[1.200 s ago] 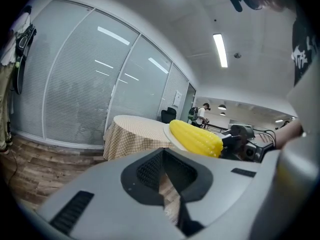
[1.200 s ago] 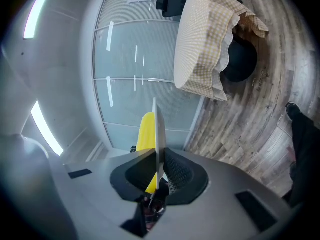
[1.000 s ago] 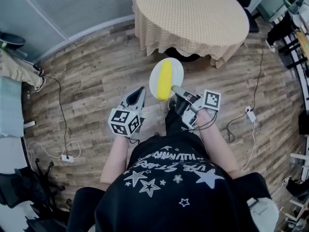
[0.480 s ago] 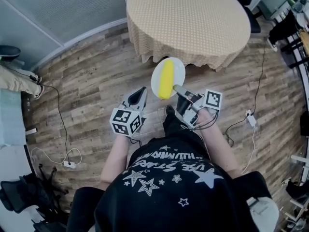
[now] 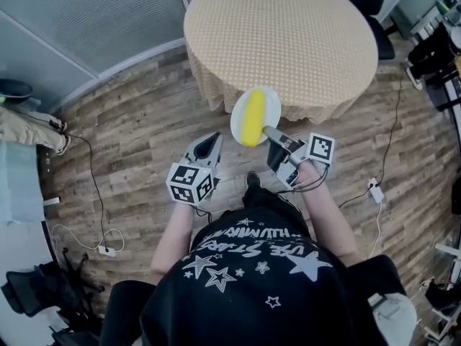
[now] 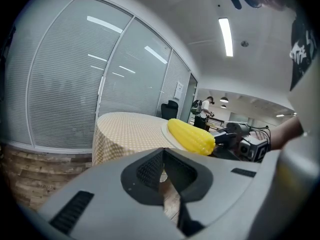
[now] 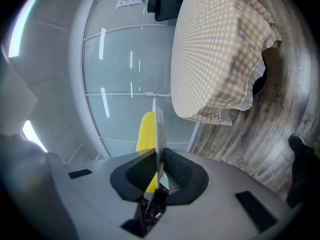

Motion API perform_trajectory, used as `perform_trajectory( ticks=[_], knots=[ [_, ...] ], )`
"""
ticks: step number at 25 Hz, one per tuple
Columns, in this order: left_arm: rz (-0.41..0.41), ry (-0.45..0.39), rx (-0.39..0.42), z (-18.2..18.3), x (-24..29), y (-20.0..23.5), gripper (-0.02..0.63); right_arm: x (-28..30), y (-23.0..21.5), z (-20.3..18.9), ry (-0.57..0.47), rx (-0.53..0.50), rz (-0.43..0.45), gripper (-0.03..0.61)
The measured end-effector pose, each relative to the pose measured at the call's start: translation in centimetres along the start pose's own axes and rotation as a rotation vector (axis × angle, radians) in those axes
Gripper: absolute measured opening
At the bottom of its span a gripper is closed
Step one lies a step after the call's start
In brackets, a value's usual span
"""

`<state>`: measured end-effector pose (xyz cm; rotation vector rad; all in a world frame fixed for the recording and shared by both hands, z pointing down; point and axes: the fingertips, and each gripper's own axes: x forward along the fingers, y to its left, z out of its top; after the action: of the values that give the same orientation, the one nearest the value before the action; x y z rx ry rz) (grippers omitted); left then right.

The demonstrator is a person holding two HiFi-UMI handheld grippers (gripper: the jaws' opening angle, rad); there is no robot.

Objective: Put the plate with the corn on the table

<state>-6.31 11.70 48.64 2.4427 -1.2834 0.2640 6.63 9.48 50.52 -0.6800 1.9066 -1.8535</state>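
Note:
A white plate (image 5: 271, 104) carries a yellow corn cob (image 5: 252, 117) and hangs in the air just before the near edge of the round table (image 5: 281, 31) with its yellow checked cloth. My right gripper (image 5: 269, 131) is shut on the plate's near rim; in the right gripper view the plate (image 7: 159, 134) stands edge-on between the jaws with the corn (image 7: 147, 134) on its left face. My left gripper (image 5: 209, 144) is shut and holds nothing, left of the plate. The left gripper view shows the corn (image 6: 191, 136) ahead at right.
Wood plank floor (image 5: 130, 132) lies around the table. A glass partition (image 5: 79, 20) runs along the upper left. Cables and a plug (image 5: 106, 251) lie at left, a white adapter (image 5: 374, 192) at right. Dark chairs (image 5: 378, 9) stand beyond the table.
The person has stepped closer to the table. The plate with the corn has moved forward and now overlaps the table's near edge in the head view. Both grippers kept their state.

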Motion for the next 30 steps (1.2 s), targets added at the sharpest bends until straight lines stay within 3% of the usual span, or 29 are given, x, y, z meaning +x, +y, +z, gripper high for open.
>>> perform_trajectory(
  ticks=[19, 30],
  knots=[
    [0.004, 0.035, -0.002, 2.9, 11.2, 1.3, 0.008, 2.5, -2.4, 10.4, 0.046, 0.012, -0.007, 0.046],
    [0.054, 0.057, -0.011, 3.5, 12.3, 4.7, 0.008, 6.1, -3.1, 12.9, 0.050, 0.043, 0.017, 0.046]
  ],
)
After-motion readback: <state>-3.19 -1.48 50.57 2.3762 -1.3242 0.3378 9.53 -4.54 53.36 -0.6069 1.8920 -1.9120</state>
